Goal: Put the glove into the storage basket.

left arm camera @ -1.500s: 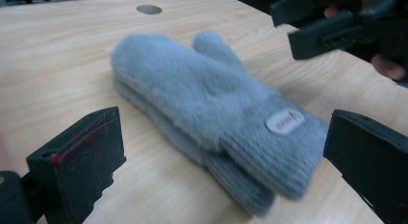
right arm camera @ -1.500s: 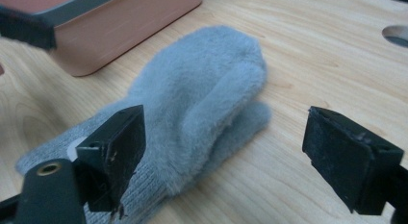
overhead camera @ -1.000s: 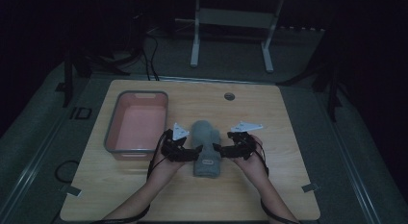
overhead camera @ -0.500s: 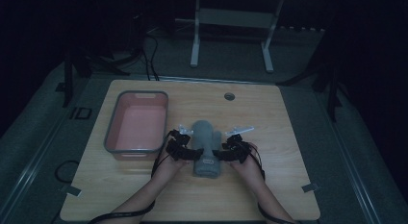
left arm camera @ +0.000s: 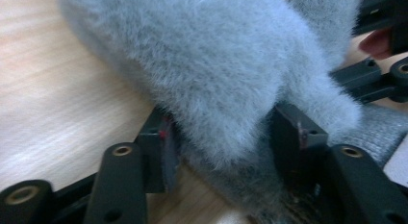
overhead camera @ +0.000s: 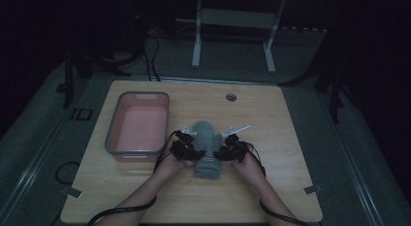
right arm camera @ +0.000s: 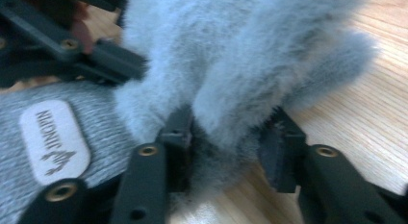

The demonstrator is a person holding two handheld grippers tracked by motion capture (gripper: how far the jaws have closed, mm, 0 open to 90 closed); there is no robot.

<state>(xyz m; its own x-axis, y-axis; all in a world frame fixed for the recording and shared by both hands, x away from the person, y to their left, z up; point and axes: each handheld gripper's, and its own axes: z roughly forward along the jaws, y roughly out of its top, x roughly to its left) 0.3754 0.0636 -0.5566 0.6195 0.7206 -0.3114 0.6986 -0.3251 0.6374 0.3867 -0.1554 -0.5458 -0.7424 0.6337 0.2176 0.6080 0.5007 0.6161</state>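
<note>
A grey garment (overhead camera: 205, 138), fluffy fleece on one part and knit with a pale label (right arm camera: 53, 142) on the other, lies mid-table near the person. My left gripper (overhead camera: 187, 147) holds its left side and my right gripper (overhead camera: 228, 149) its right side. In the left gripper view the left gripper (left arm camera: 231, 147) has a thick fleece fold (left arm camera: 211, 89) pinched between its pads. Across from it, the right gripper (right arm camera: 226, 147) is shut on another fleece fold (right arm camera: 231, 104), with the knit part lying to its left.
A pink bin with a grey rim (overhead camera: 112, 134) stands empty at the table's left, close to my left hand. A small round hole (overhead camera: 231, 97) sits near the far edge. Bare wood (overhead camera: 291, 153) stretches to the right and front.
Both grippers have dipped and drawn slightly toward the person, settling lower on the garment's sides. The garment itself has hardly shifted.
</note>
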